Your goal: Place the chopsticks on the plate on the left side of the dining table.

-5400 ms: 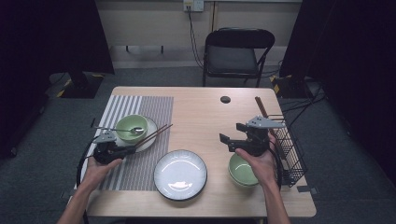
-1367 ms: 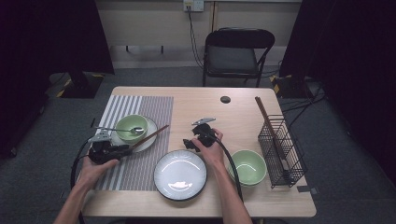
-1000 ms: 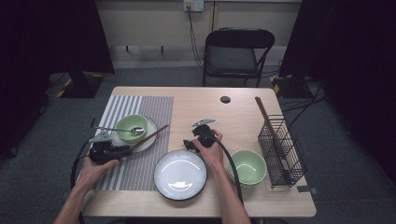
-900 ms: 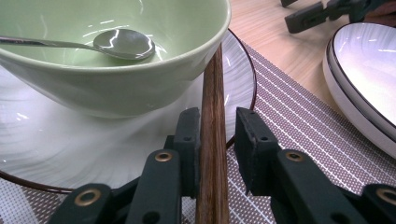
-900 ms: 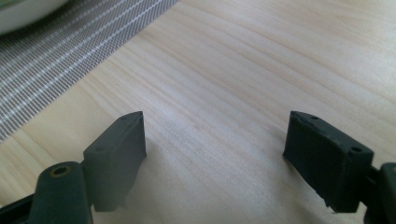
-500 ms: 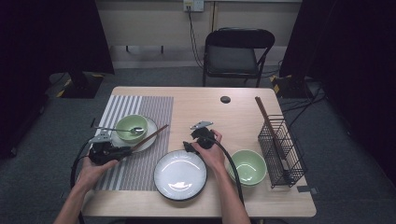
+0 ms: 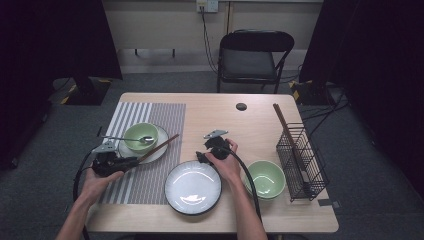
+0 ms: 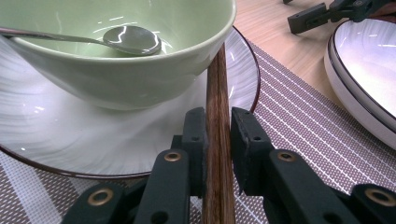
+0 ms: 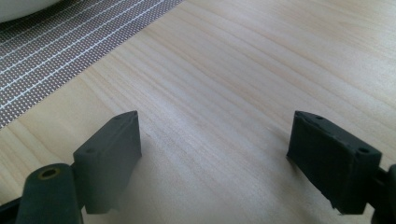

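1. While the left tongs (image 8: 217,140) are closing round the wooden chopstick (image 8: 217,116), I am reading that stick as light, stiff and smooth, so it could swivel or slide if the pads only pinch it loosely.
2. In the left gripper view the stick is running straight up between the two black pads, with the left pad against it and the right one looking a hair off, so I am calling it a grip that is only just seating.
3. Its far end is leaning on the rim of the white saucer (image 8: 56,135) right beside the green bowl (image 8: 116,70), which is holding a metal spoon (image 8: 130,39); in the high view this group is sitting at centre left on the striped placemat (image 7: 150,120).
4. I am judging the hold to be near the stick's near end, so the long free end will lever against the pads; a firmer squeeze, or a hold closer to the middle, would steady it.
5. My left hand (image 7: 97,182) is lying low, with the tongs pointing level towards the upper right of the high view.
6. The right tongs (image 9: 215,154) are standing wide open with nothing between them, hovering just over bare worktop (image 9: 280,56) above the large white plate (image 7: 193,187) in the high view.
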Action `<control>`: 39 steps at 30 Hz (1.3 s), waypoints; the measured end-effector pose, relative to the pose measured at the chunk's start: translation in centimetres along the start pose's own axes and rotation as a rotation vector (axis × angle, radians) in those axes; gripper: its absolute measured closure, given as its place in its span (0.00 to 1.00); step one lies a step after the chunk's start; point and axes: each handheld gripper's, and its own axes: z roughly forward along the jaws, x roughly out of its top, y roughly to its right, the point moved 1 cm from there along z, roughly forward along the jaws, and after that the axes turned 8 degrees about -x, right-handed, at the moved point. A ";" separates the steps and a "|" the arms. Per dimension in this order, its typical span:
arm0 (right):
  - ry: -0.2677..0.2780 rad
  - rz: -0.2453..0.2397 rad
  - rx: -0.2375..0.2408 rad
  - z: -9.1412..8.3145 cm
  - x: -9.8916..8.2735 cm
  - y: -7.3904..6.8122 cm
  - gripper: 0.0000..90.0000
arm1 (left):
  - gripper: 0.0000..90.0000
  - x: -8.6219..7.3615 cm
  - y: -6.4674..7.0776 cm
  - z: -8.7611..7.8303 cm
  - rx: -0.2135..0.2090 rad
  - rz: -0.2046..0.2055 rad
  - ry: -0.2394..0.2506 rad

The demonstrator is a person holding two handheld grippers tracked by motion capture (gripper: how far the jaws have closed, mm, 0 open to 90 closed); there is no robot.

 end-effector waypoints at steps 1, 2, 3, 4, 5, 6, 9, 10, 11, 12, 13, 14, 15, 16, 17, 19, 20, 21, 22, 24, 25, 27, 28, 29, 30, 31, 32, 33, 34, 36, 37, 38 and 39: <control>0.000 0.000 0.000 0.0 0.0 0.0 0.18 | 0.84 0.0 -0.1 -0.1 0.004 -0.006 -0.002; 0.000 0.000 0.000 0.0 0.0 0.0 0.18 | 0.84 -0.1 -0.1 -0.2 0.008 -0.005 -0.001; 0.000 0.000 0.000 0.0 0.0 0.0 0.18 | 0.82 -0.1 -0.2 -0.3 0.008 -0.008 0.002; 0.000 0.000 0.000 0.0 0.0 0.0 0.18 | 0.82 -0.1 -0.2 -0.3 0.009 -0.012 0.001; 0.000 0.000 0.000 0.0 0.0 0.0 0.18 | 0.80 0.1 -0.1 -0.5 0.010 -0.007 -0.011; 0.000 0.000 0.000 0.0 0.0 0.0 0.18 | 0.80 0.1 -0.1 -0.5 0.010 -0.007 -0.011; 0.000 0.000 0.000 0.0 0.0 0.0 0.18 | 0.81 0.1 0.0 -0.7 0.016 -0.006 -0.008; 0.000 -0.001 0.000 0.0 0.0 0.0 0.18 | 0.80 0.1 0.0 -0.6 0.012 0.000 -0.009; 0.000 0.000 0.000 0.0 0.0 0.0 0.18 | 0.80 0.1 0.1 -0.6 0.007 0.001 0.000; 0.000 -0.001 0.000 0.0 0.0 0.0 0.18 | 0.80 0.3 0.1 -0.6 0.009 0.005 0.008; 0.000 0.000 0.000 0.0 0.0 0.0 0.18 | 0.79 0.5 0.2 -0.5 -0.001 0.003 0.028; 0.000 0.000 0.000 0.0 0.0 0.0 0.18 | 0.78 0.5 0.2 -0.5 -0.001 0.003 0.028; 0.000 0.000 0.000 0.0 0.0 0.0 0.18 | 0.78 0.7 0.4 -0.3 -0.004 0.015 0.031; 0.000 0.000 0.000 0.0 0.0 0.0 0.18 | 0.77 0.7 0.4 -0.1 0.003 0.014 0.023; 0.000 0.000 0.000 0.0 0.0 0.0 0.18 | 0.77 0.7 0.3 0.1 0.013 0.011 0.017; 0.000 0.000 0.000 0.0 0.0 0.0 0.18 | 0.77 0.6 0.2 0.4 0.013 0.007 0.007; 0.000 0.000 0.000 0.0 0.0 0.0 0.18 | 0.78 0.6 0.2 0.4 0.013 0.007 0.007; 0.000 0.000 0.000 0.0 0.0 0.0 0.18 | 0.78 0.5 0.1 0.4 0.020 0.006 0.010; 0.000 0.000 0.000 0.0 0.0 0.0 0.18 | 0.79 0.5 0.1 0.4 0.016 0.000 0.015; 0.000 0.000 0.000 0.0 0.0 0.0 0.18 | 0.85 0.5 0.1 0.4 0.020 -0.009 0.028; 0.000 0.000 0.000 0.0 0.0 0.0 0.18 | 0.86 0.5 0.1 0.4 0.010 -0.019 0.036; 0.000 0.000 0.000 0.0 0.0 0.0 0.18 | 0.85 0.5 0.0 0.5 0.019 -0.012 0.029; 0.000 0.000 0.000 0.0 0.0 0.0 0.18 | 0.85 0.5 0.0 0.5 0.016 -0.019 0.038; 0.000 0.000 0.000 0.0 0.0 0.0 0.18 | 0.85 0.5 -0.1 0.5 0.011 -0.022 0.038; 0.000 0.000 0.000 0.0 0.0 0.0 0.18 | 0.86 0.5 0.0 0.5 0.016 -0.017 0.037; 0.000 0.000 0.000 0.0 0.0 0.0 0.18 | 0.86 0.5 0.0 0.5 0.013 -0.013 0.033; 0.000 0.000 0.000 0.0 0.0 0.0 0.18 | 0.85 0.5 0.0 0.5 0.011 -0.016 0.032; 0.000 0.000 0.000 0.0 0.0 0.0 0.18 | 0.85 0.4 0.0 0.5 0.012 -0.018 0.031; 0.000 0.000 0.000 0.0 0.0 0.0 0.18 | 0.85 0.4 -0.1 0.4 0.007 -0.016 0.030; 0.000 0.000 0.000 0.0 0.0 0.0 0.18 | 0.85 0.3 -0.1 0.3 0.008 -0.015 0.028; 0.000 0.000 0.000 0.0 0.0 0.0 0.18 | 0.85 0.3 -0.1 0.3 0.005 -0.016 0.025; 0.000 0.000 0.000 0.0 0.0 0.0 0.18 | 0.84 0.2 -0.1 0.3 0.005 -0.014 0.020; 0.000 0.000 0.000 0.0 0.0 0.0 0.18 | 0.84 0.2 -0.1 0.2 0.011 -0.020 0.021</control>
